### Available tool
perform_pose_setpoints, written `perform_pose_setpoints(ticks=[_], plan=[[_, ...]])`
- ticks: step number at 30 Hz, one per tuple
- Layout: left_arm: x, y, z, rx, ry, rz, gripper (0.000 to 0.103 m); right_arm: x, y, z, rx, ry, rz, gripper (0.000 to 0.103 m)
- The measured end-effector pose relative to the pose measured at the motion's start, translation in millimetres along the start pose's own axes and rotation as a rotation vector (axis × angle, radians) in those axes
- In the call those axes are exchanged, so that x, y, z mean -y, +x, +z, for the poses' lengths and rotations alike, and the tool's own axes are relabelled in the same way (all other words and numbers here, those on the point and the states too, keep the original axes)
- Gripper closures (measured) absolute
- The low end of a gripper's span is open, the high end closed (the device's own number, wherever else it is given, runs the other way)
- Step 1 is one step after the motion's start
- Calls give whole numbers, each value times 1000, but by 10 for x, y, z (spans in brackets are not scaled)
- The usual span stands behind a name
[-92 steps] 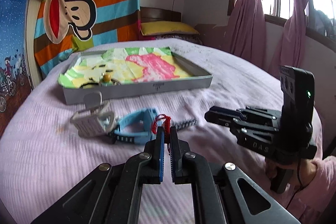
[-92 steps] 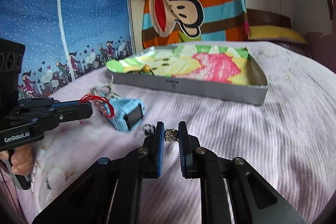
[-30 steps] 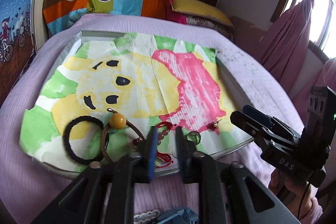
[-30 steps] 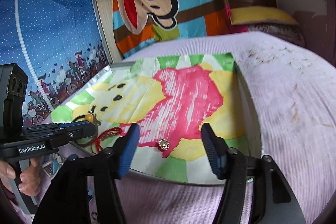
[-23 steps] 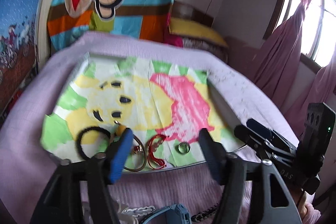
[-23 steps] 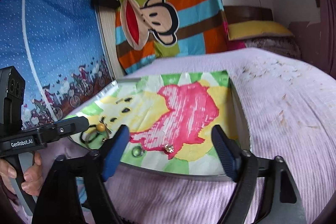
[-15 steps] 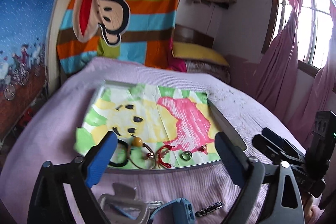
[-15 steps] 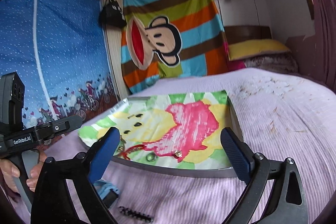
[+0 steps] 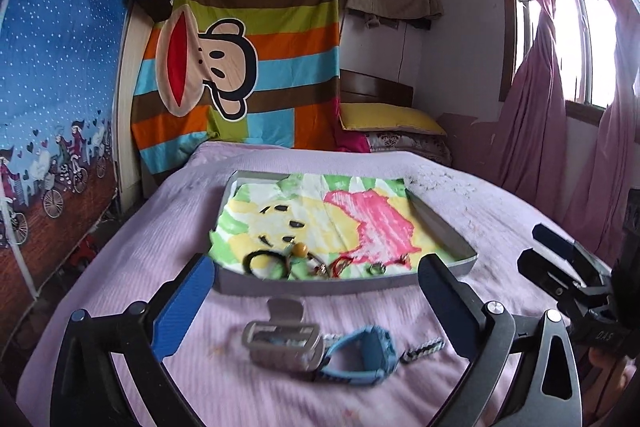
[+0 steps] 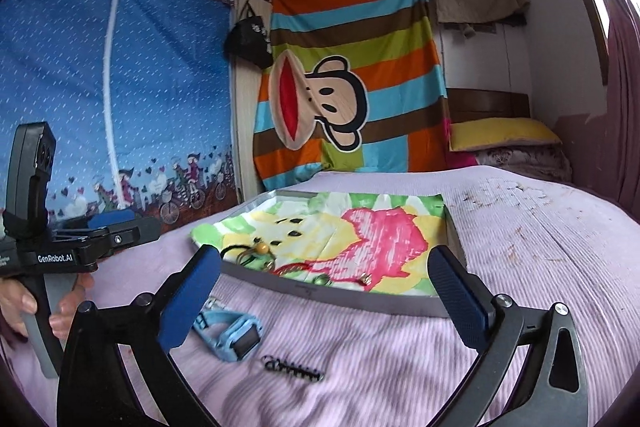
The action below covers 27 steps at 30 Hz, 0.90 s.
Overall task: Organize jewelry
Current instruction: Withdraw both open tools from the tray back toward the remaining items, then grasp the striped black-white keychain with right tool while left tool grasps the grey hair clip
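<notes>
Blue-padded left gripper (image 9: 314, 297) & right gripper (image 10: 324, 293) both spread wide, empty, above bed (image 10: 540, 227). Blue watch (image 9: 360, 355), silver clasp (image 9: 282, 341), dark chain (image 10: 294, 371) lie near bed's front edge; tray (image 9: 344, 287) w/ jewelry just behind.

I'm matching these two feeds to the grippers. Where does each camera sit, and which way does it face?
Left wrist: on the left gripper, open, facing the tray and headboard; right gripper at its right edge.
Right wrist: on the right gripper, open, facing the tray from further right; left gripper and a hand at left.
Shared: tray, blue watch, monkey blanket.
</notes>
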State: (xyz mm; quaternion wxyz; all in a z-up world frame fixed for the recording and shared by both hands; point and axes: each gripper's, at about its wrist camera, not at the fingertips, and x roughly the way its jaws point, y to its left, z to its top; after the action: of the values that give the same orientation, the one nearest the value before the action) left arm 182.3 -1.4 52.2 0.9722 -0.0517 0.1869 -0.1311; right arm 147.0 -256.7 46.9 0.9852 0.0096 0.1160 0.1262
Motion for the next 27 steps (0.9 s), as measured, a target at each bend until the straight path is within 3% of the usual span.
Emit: perform_pose_setpoints(ticks=[5, 12, 27], plan=[[-74, -93, -151, -29, 45, 21, 0, -50, -61, -121, -36, -34, 18, 1], [-209, -83, -303, -93, 26, 21, 0, -44, 95, -288, -132, -50, 30, 1], [-440, 355, -433, -312, -56, 38, 0, 2, 772, -634, -492, -26, 109, 1]])
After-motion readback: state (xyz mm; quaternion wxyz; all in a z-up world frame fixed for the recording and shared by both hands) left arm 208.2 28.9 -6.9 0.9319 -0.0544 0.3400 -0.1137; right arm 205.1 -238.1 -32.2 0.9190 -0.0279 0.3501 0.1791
